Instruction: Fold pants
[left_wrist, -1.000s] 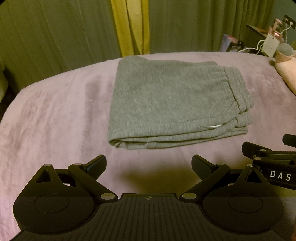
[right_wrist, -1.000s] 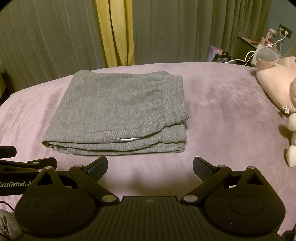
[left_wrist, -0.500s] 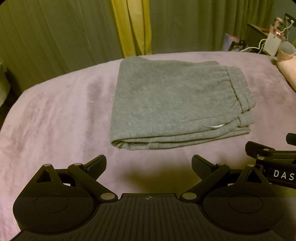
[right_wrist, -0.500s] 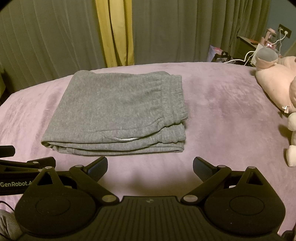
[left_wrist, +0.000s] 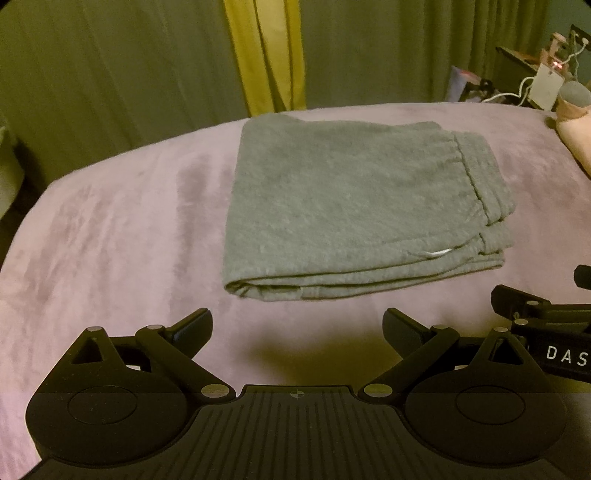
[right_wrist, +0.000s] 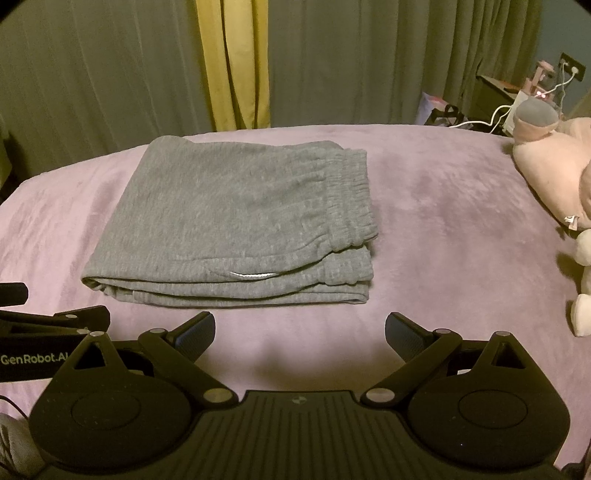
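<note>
Grey sweatpants (left_wrist: 354, 206) lie folded in a flat rectangle on the purple bed cover (left_wrist: 110, 236), waistband to the right; they also show in the right wrist view (right_wrist: 240, 221). My left gripper (left_wrist: 297, 328) is open and empty, held near the front of the pants, apart from them. My right gripper (right_wrist: 300, 330) is open and empty, also just in front of the pants. Each gripper shows at the edge of the other's view.
A pink plush toy (right_wrist: 554, 173) lies on the bed at the right. Green and yellow curtains (right_wrist: 232, 62) hang behind the bed. A dark nightstand with cables and a charger (right_wrist: 517, 96) stands at the back right.
Both grippers have drawn back slightly from the folded pants. The pants have not moved and both grippers stay open.
</note>
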